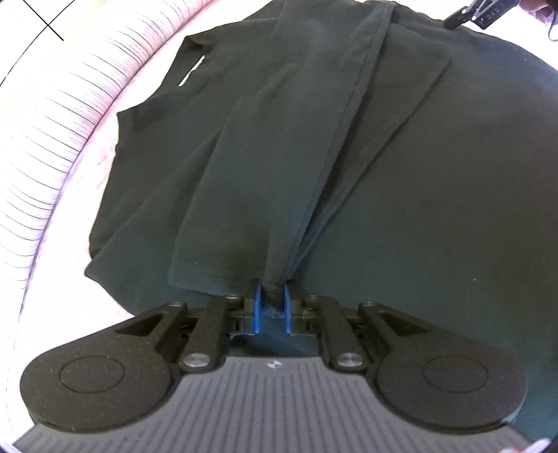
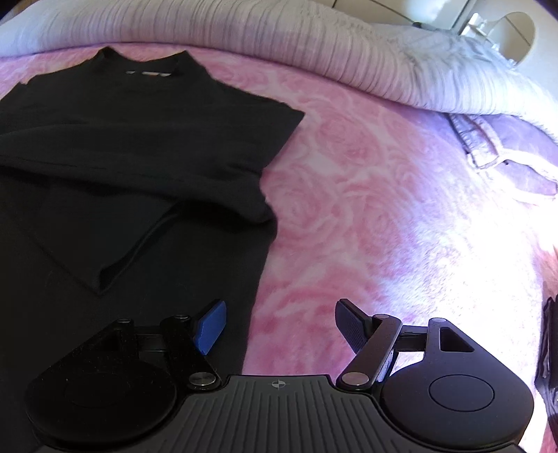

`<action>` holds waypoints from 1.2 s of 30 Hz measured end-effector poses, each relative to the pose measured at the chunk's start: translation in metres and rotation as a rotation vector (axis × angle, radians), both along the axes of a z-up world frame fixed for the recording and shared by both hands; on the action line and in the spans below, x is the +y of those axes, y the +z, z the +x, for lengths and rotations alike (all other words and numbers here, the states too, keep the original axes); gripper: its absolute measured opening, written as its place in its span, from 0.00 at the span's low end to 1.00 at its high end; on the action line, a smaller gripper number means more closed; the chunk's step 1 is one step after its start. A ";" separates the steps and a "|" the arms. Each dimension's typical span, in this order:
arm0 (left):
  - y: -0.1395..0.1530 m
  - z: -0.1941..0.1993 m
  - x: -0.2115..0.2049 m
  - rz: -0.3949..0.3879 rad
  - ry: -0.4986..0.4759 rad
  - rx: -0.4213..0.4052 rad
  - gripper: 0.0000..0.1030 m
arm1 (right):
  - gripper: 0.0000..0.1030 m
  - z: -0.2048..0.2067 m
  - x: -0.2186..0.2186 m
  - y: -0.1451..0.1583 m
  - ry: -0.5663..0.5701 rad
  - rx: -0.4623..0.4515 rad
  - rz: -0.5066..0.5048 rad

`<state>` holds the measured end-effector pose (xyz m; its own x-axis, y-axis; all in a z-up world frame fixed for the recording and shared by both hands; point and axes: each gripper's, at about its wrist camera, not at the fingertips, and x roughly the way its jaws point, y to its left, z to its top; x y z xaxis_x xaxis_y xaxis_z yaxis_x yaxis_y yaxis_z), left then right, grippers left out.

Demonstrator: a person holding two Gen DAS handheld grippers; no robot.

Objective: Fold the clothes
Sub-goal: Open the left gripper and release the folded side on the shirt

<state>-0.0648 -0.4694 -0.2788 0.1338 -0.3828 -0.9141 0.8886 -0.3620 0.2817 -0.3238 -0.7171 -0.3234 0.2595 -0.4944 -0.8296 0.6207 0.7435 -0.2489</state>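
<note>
1. Left tongs (image 1: 272, 306): nearly clenched, blue pads (image 1: 257, 308) pinching a bunched fold of the dark shirt (image 1: 401, 209). The cloth runs up and away from the pads in a long ridge with a stitched hem along it.
2. Shirt in the left wrist view: one, dark, spread flat on the bed, with layers folded over each other on its left part. One sleeve (image 1: 195, 59) sticks out at top left.
3. Striped blanket (image 1: 62, 115): one, pale, curving along the left edge past the shirt.
4. Right tongs seen from the left wrist camera: only a black tip (image 1: 470, 14) at top right, over the shirt's far edge.
5. Right tongs (image 2: 280, 322): released, wide apart, holding nothing. Left pad (image 2: 211, 325) hovers over the shirt's edge, right pad (image 2: 350, 327) over the bare pink cover (image 2: 366, 209).
6. Shirt (image 2: 122, 139) in the right wrist view: one, collar at top, one sleeve (image 2: 115, 251) folded inward over the body.
7. Right side: same striped blanket (image 2: 279, 45) bunched along the top, one crumpled pale garment (image 2: 502, 156) near the right edge.
</note>
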 end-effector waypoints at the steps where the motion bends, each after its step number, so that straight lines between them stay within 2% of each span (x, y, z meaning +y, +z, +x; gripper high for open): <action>1: 0.001 -0.003 0.001 -0.003 0.002 0.016 0.16 | 0.70 -0.003 0.002 0.002 0.001 -0.009 0.000; 4: -0.002 -0.013 0.004 0.010 0.003 0.030 0.19 | 0.71 -0.008 0.006 0.002 0.002 -0.012 0.049; 8: -0.006 -0.017 0.017 0.035 0.040 0.002 0.21 | 0.71 -0.013 0.007 -0.005 -0.006 0.022 0.122; 12: 0.004 -0.014 0.044 0.033 0.144 0.013 0.21 | 0.71 -0.022 0.011 0.004 -0.036 0.009 0.119; 16: 0.015 -0.017 0.080 0.030 0.264 0.049 0.29 | 0.71 -0.036 0.021 0.017 -0.022 -0.039 0.142; 22: 0.006 -0.034 0.145 0.051 0.473 0.125 0.31 | 0.71 -0.050 0.044 0.006 0.058 0.007 0.194; 27: 0.001 -0.040 0.172 -0.011 0.578 0.131 0.32 | 0.71 -0.058 0.056 0.004 0.113 0.002 0.168; 30: 0.003 -0.044 0.179 -0.047 0.560 0.140 0.31 | 0.71 -0.056 0.069 0.017 0.151 0.010 0.120; 36: 0.013 -0.053 0.201 -0.166 0.379 0.132 0.32 | 0.71 -0.059 0.110 0.034 0.213 -0.028 0.038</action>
